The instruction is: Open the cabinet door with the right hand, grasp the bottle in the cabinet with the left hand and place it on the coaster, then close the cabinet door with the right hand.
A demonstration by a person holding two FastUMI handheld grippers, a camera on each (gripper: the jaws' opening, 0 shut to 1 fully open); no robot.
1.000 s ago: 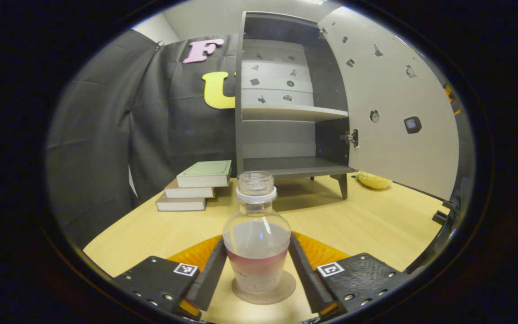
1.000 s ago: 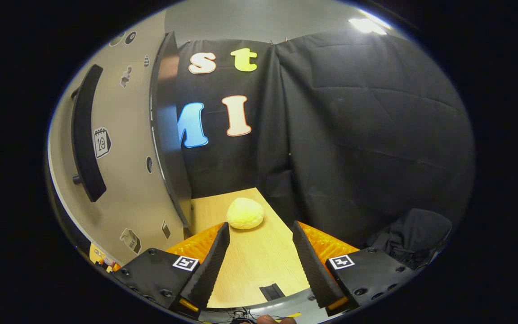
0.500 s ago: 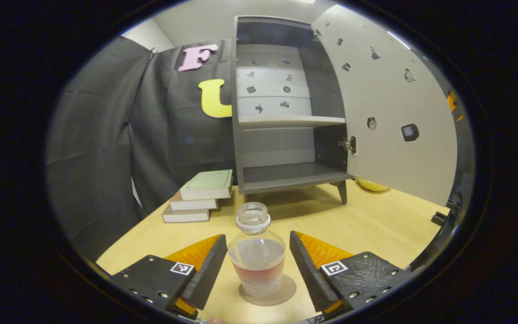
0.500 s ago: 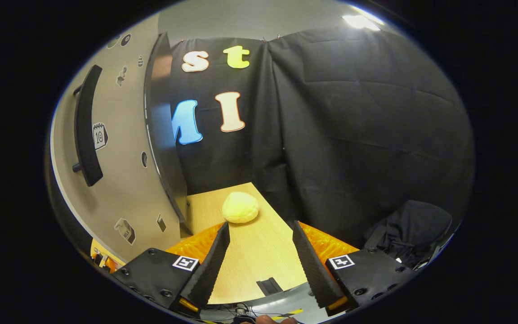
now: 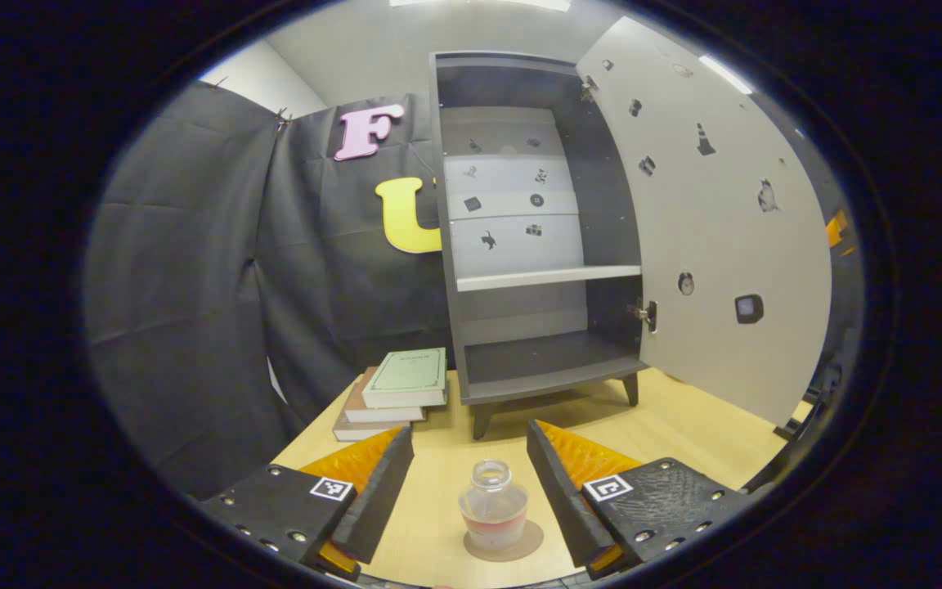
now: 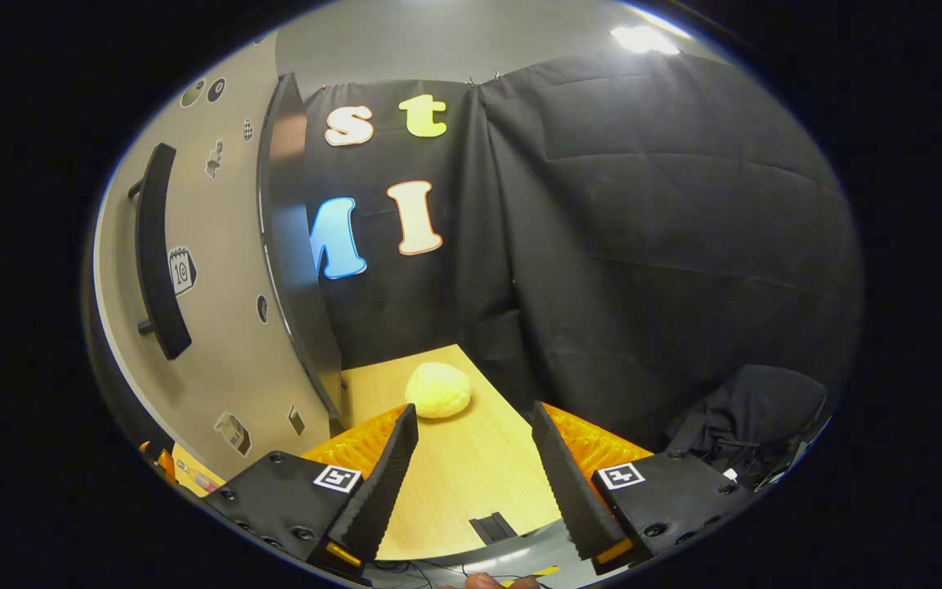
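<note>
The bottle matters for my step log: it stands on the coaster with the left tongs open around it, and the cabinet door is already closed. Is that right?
Not quite. The cabinet door is wide open, as the left gripper view shows, with the shelves bare to sight. The rest holds: the bottle stands on the coaster, and the left tongs are open, their fingers apart from it on either side.

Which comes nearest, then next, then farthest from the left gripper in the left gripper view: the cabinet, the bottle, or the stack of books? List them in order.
1. The bottle: standing on the coaster, just ahead of the open left gripper, between its fingers' lines.
2. The stack of books: farther back on the table, to the left.
3. The cabinet: behind the books, its door open to the right.
</note>
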